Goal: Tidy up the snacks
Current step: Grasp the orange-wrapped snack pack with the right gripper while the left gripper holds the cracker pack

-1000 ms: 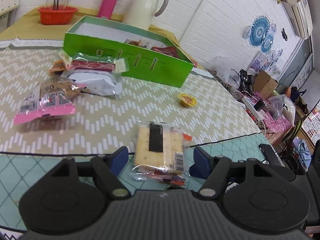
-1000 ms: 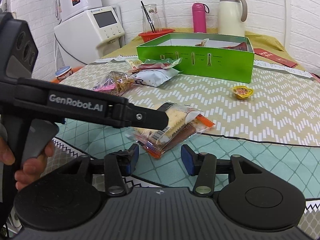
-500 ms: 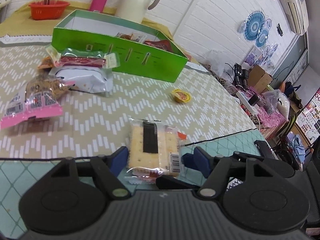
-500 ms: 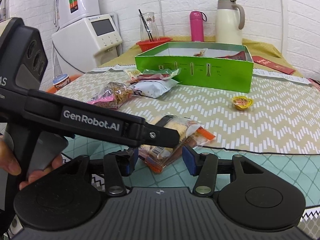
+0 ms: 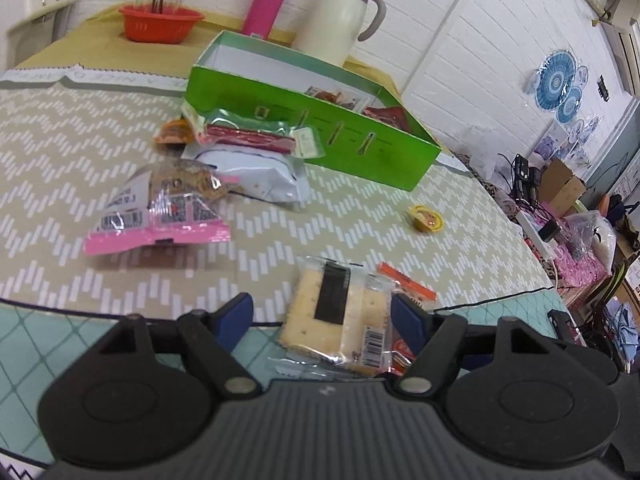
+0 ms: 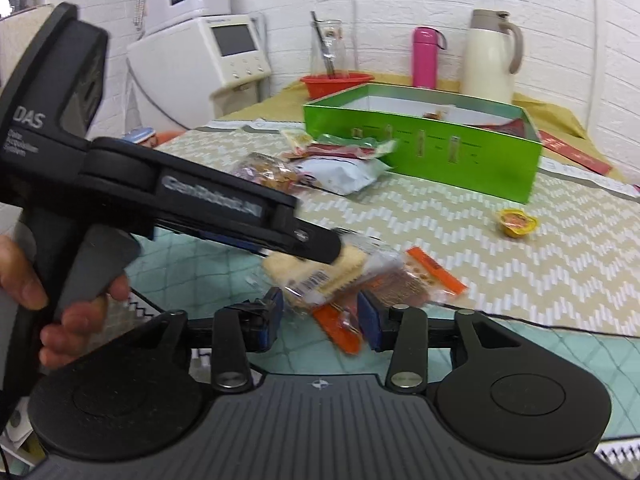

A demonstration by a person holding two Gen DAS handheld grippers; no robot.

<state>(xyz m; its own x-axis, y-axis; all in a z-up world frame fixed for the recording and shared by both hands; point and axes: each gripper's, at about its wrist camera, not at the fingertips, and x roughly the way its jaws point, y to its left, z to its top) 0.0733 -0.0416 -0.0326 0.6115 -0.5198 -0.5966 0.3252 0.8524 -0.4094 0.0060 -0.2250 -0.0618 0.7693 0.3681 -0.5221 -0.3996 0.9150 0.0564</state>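
Looking along our left gripper [image 5: 322, 312], we see its blue pads spread and widening, with the cracker packet [image 5: 338, 312] lying between them. The right pad sits just beside the packet's edge and the left pad stands clear of it, so nothing is grasped. An orange wrapper [image 5: 408, 286] pokes out from under the cracker packet on its right. Beyond the cracker packet, on the zigzag cloth [image 5: 60, 160], lie a pink-edged snack bag [image 5: 160, 212], a white pouch [image 5: 256, 174] and a red-and-green packet [image 5: 256, 136] stacked on that pouch. The green box [image 5: 320, 136] stands behind these, with a few snacks inside at its far right end. A small yellow jelly cup [image 5: 426, 218] rests alone to the right, between the cracker packet and the green box.

From our right gripper [image 6: 320, 316], the jaws are likewise spreading. The orange wrapper [image 6: 344, 328] lies between the pads, blurred, and we cannot tell whether either pad touches it. The cracker packet [image 6: 320, 272] lies on top of it, just beyond the pads. The left gripper [image 6: 320, 246] reaches in from the left over the cracker packet, with a hand [image 6: 52, 296] on its grip. The green box [image 6: 424, 152] sits far behind the cracker packet, the jelly cup [image 6: 516, 222] to the right.
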